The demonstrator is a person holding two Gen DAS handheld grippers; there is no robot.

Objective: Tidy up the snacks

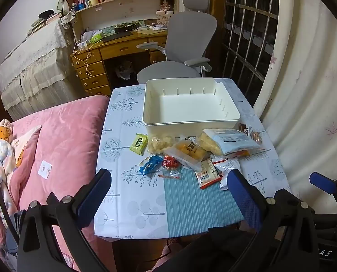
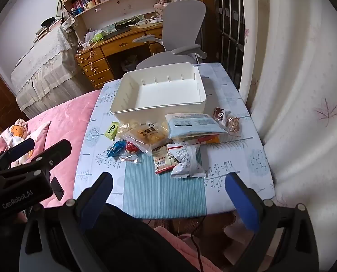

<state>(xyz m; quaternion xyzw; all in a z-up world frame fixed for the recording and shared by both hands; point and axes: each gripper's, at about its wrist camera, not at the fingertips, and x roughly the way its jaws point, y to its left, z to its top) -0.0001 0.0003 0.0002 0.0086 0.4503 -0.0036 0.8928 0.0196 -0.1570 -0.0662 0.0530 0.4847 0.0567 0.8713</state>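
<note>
Both grippers hang at the near edge of the tabletop, jaws spread wide, nothing between them. Left gripper sits over the near-left part w/ the striped mat ahead of it; right gripper is just right of it, also facing the mat.

Next out: the snack pile, mid-tabletop, well apart from both. Nearest pieces are the white crinkled bag and the red-edged barcode packet, touching each other at the mat's far edge. The white bag lies almost straight ahead of the right gripper, slightly right of centre; its long axis runs roughly near-to-far. My read: right hand is nearer and better lined up, so it's the likely first pick, w/ jaws closing across the bag's width.

Left of those: blue wrapper, red round sweet, green packet — those suit the left hand. Behind: orange-cake pack, big pale-blue bag, brown wrapped bits far right.

Farthest: white bin, nothing in it yet, near wall touching the pile.
</note>
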